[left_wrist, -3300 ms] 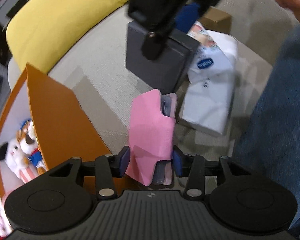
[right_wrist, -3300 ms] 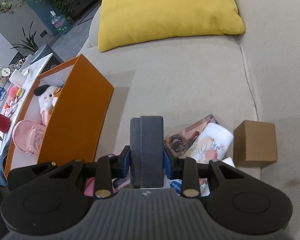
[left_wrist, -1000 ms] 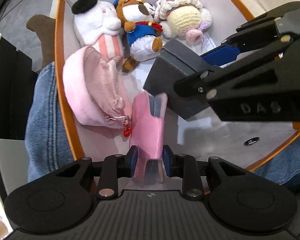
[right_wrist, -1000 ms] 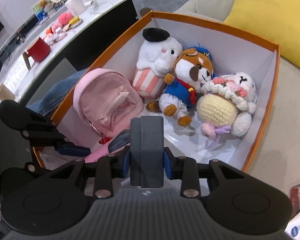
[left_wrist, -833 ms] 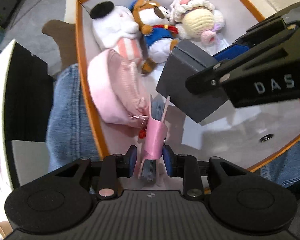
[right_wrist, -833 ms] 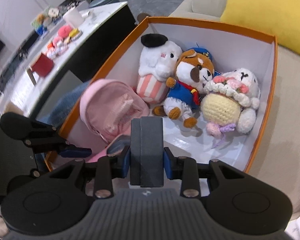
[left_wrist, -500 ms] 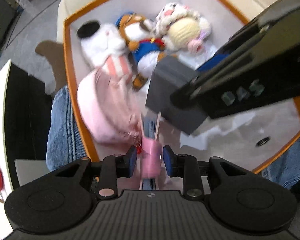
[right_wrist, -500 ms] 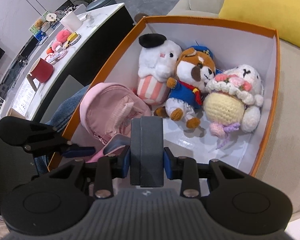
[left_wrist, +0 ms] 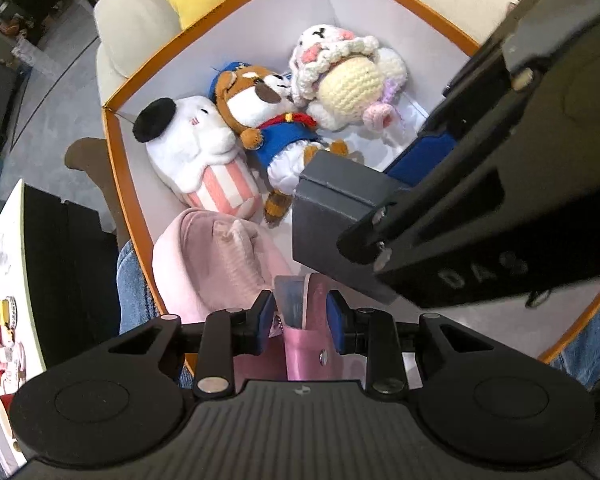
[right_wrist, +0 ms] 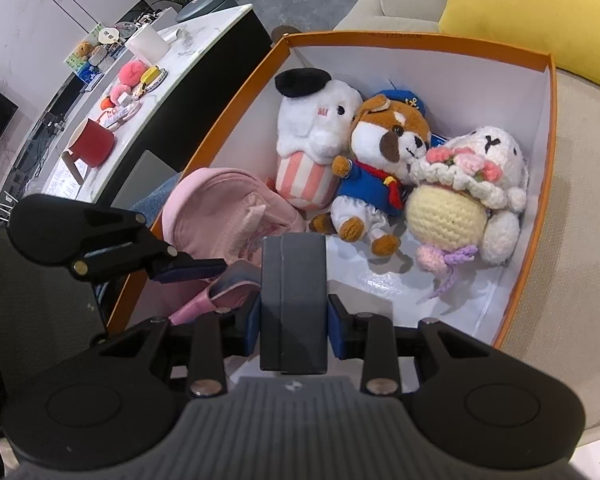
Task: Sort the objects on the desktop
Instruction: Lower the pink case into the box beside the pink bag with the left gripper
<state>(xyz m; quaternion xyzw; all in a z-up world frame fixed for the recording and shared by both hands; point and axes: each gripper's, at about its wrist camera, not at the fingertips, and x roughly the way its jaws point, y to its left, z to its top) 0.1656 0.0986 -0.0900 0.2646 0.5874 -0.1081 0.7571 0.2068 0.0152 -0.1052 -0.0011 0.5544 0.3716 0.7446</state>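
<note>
From your left wrist camera, your left gripper (left_wrist: 300, 316) hangs over the near corner of the orange box (left_wrist: 118, 168). Its jaws grasp a pink wallet (left_wrist: 304, 334), which stands between the pads beside the pink bag (left_wrist: 216, 256). Past that, three plush toys lie side by side along the far wall: a white one with a striped base (left_wrist: 204, 160), a brown dog in blue (left_wrist: 272, 120) and a crocheted doll (left_wrist: 352, 80). Your right gripper reaches in from the right, holding a dark grey case (left_wrist: 332, 216) above the box floor.

From your right wrist camera, your right gripper (right_wrist: 294, 330) has its jaws clenched on that grey case (right_wrist: 294, 300), upright over the box's (right_wrist: 550, 136) white floor, near the dog's feet (right_wrist: 380, 176). The left gripper (right_wrist: 204, 276) shows at the left with the wallet (right_wrist: 220, 294) low by the bag (right_wrist: 224, 208). The box sits on a beige sofa (right_wrist: 580, 240) with a yellow cushion (right_wrist: 540, 12).
</note>
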